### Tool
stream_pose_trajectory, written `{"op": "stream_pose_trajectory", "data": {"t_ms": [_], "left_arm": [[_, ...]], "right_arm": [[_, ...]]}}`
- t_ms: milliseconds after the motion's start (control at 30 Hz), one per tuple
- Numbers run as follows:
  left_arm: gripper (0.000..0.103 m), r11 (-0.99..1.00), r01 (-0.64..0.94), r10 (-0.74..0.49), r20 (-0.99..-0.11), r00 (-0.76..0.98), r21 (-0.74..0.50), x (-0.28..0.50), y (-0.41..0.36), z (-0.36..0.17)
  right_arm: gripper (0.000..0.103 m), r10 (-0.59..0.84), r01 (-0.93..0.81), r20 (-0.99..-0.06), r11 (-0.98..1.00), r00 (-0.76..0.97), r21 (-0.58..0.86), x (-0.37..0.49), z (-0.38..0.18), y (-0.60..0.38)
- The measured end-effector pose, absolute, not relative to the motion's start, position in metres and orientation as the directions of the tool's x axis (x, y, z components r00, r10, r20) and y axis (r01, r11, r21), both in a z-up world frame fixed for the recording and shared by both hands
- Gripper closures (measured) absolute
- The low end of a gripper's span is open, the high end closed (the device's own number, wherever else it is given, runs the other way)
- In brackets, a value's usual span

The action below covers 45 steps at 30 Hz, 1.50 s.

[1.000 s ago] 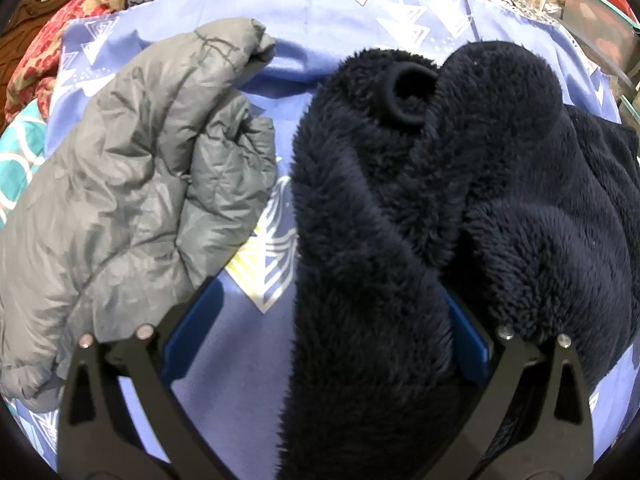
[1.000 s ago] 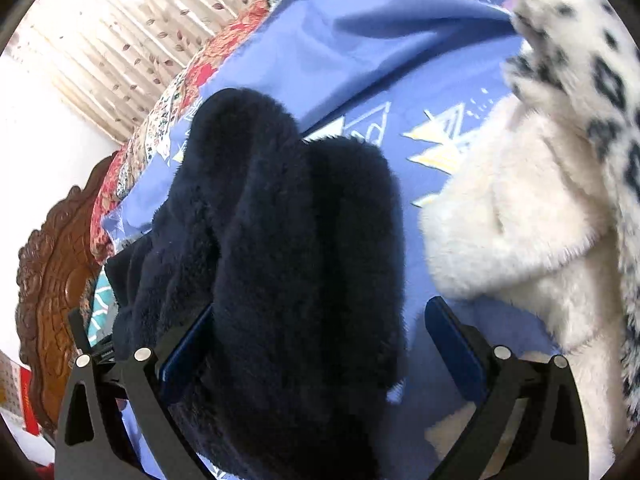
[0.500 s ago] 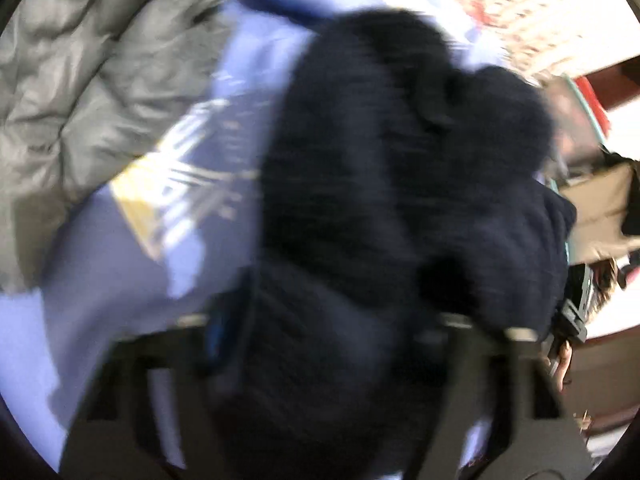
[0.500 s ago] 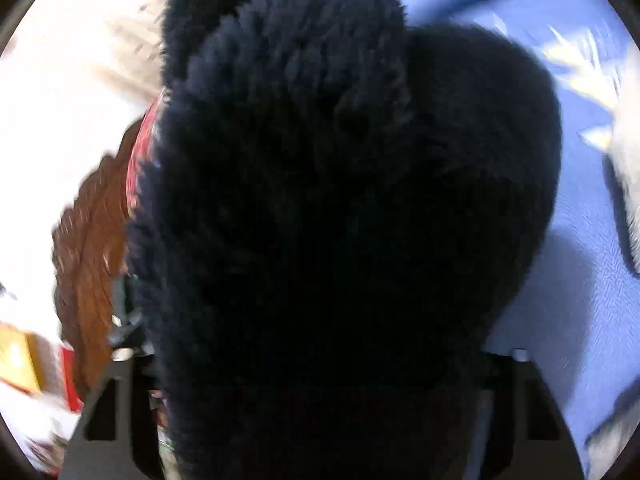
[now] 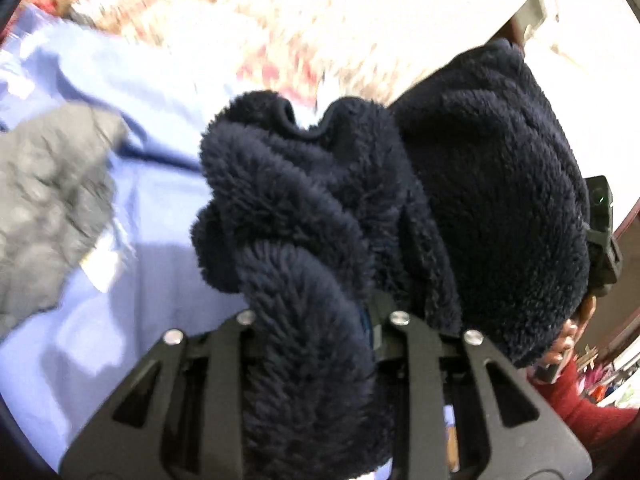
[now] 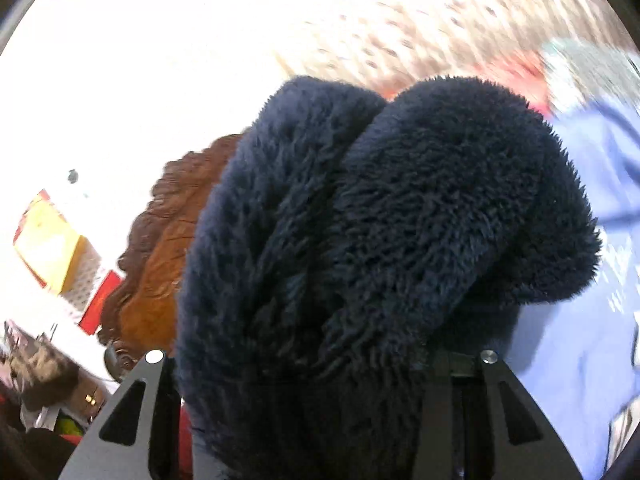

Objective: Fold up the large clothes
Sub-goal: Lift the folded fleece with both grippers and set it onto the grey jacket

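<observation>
So this looks like the lift-and-shake-out part of folding, not the actual folding yet.

Left wrist view first. At the left edge there's a grey puffer jacket lying on the blue bedsheet, blurry, well apart from the action. Centre frame, a thick roll of the navy fleece garment runs straight down between the fingers of the left gripper, which are pinched in tight on it, so that one has a firm bite. The fleece bunches up from there and balloons out toward the upper right, off the sheet as far as I can tell. At the far right edge you can just catch the other tool and a bit of the person's hand behind the fabric.

Right wrist view: lower left shows a carved wooden headboard, then the navy fleece fills the whole middle, piled up over the right gripper. The fingertips are buried in pile, so I honestly can't tell how hard they're clamped, though fabric clearly sits between them. Blue sheet shows at the right edge.

My guess for what comes next: spread the two tools apart so the bundle opens, then lay it flat on the sheet. The fleece is bulky and floppy, so both grips need to hold, and it should land clear of the grey jacket.
</observation>
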<state>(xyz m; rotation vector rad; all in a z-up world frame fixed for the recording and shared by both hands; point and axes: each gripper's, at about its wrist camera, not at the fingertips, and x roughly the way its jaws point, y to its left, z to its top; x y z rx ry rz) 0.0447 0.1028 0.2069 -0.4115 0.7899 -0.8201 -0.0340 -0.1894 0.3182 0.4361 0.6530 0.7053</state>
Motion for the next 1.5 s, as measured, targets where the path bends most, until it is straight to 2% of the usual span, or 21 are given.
{"op": "stream_pose_trajectory", "data": {"t_ms": [100, 200, 300, 400, 467, 500, 567, 633, 700, 800, 900, 967, 1033, 1133, 1200, 1267, 1467, 1500], "left_arm": [[0.078, 0.650, 0.476, -0.748, -0.389, 0.538, -0.592, 0.035, 0.163, 0.244], [0.078, 0.751, 0.404, -0.622, -0.353, 0.699, -0.523, 0.027, 0.244, 0.284], [0.078, 0.838, 0.268, -0.469, -0.378, 0.798, -0.475, 0.029, 0.312, 0.299], [0.078, 0.893, 0.120, -0.325, -0.439, 0.838, -0.433, 0.046, 0.366, 0.285], [0.076, 0.922, 0.000, -0.208, -0.494, 0.845, -0.388, 0.066, 0.396, 0.258], [0.072, 0.933, -0.102, -0.107, -0.538, 0.836, -0.344, 0.083, 0.411, 0.235], [0.071, 0.932, -0.278, 0.069, -0.640, 0.765, -0.232, 0.115, 0.427, 0.193], [0.071, 0.911, -0.393, 0.171, -0.752, 0.636, -0.125, 0.145, 0.440, 0.142], [0.066, 0.903, -0.401, 0.166, -0.734, 0.658, -0.156, 0.140, 0.447, 0.125], [0.058, 0.897, -0.410, 0.186, -0.704, 0.685, -0.163, 0.128, 0.452, 0.129], [0.058, 0.880, -0.443, 0.227, -0.670, 0.707, -0.170, 0.112, 0.459, 0.151], [0.058, 0.858, -0.474, 0.261, -0.628, 0.733, -0.197, 0.089, 0.468, 0.166], [0.058, 0.834, -0.499, 0.291, -0.582, 0.760, -0.235, 0.063, 0.469, 0.188], [0.056, 0.838, -0.492, 0.305, -0.544, 0.782, -0.236, 0.021, 0.455, 0.210], [0.048, 0.859, -0.479, 0.326, -0.530, 0.783, -0.181, -0.002, 0.434, 0.219], [0.047, 0.872, -0.472, 0.344, -0.524, 0.779, -0.130, -0.023, 0.417, 0.220], [0.047, 0.912, -0.407, 0.300, -0.589, 0.750, -0.053, -0.083, 0.350, 0.194], [0.044, 0.917, -0.395, 0.290, -0.598, 0.747, -0.048, -0.090, 0.342, 0.189]], "right_arm": [[0.039, 0.756, -0.549, -0.357, 0.647, 0.548, 0.529, -0.025, 0.351, -0.140], [0.039, 0.814, -0.638, -0.324, 0.580, 0.483, 0.507, 0.007, 0.370, -0.074], [0.038, 0.833, -0.649, -0.330, 0.553, 0.443, 0.522, 0.058, 0.363, -0.019], [0.037, 0.812, -0.569, -0.385, 0.582, 0.438, 0.581, 0.130, 0.324, 0.027], [0.031, 0.714, -0.491, -0.489, 0.700, 0.501, 0.518, 0.184, 0.279, 0.062], [0.023, 0.625, -0.430, -0.570, 0.781, 0.534, 0.454, 0.207, 0.255, 0.076], [0.020, 0.353, -0.257, -0.748, 0.934, 0.562, 0.248, 0.249, 0.194, 0.103], [0.019, 0.141, -0.146, -0.830, 0.987, 0.539, 0.073, 0.269, 0.147, 0.116], [0.013, 0.161, -0.124, -0.802, 0.986, 0.575, 0.109, 0.263, 0.139, 0.110], [0.011, 0.255, -0.135, -0.734, 0.966, 0.630, 0.220, 0.256, 0.158, 0.082], [0.009, 0.306, -0.143, -0.670, 0.947, 0.677, 0.288, 0.248, 0.189, 0.076], [0.008, 0.313, -0.166, -0.603, 0.943, 0.734, 0.289, 0.227, 0.212, 0.069], [0.004, 0.306, -0.176, -0.575, 0.946, 0.759, 0.271, 0.219, 0.229, 0.066], [0.004, 0.313, -0.225, -0.582, 0.949, 0.751, 0.220, 0.177, 0.243, 0.071], [0.004, 0.323, -0.262, -0.606, 0.946, 0.727, 0.189, 0.153, 0.240, 0.080], [0.004, 0.324, -0.293, -0.632, 0.943, 0.704, 0.156, 0.115, 0.229, 0.087], [0.004, 0.329, -0.358, -0.727, 0.926, 0.603, 0.122, 0.006, 0.181, 0.098], [0.004, 0.312, -0.368, -0.740, 0.925, 0.596, 0.094, -0.012, 0.175, 0.100]]}}
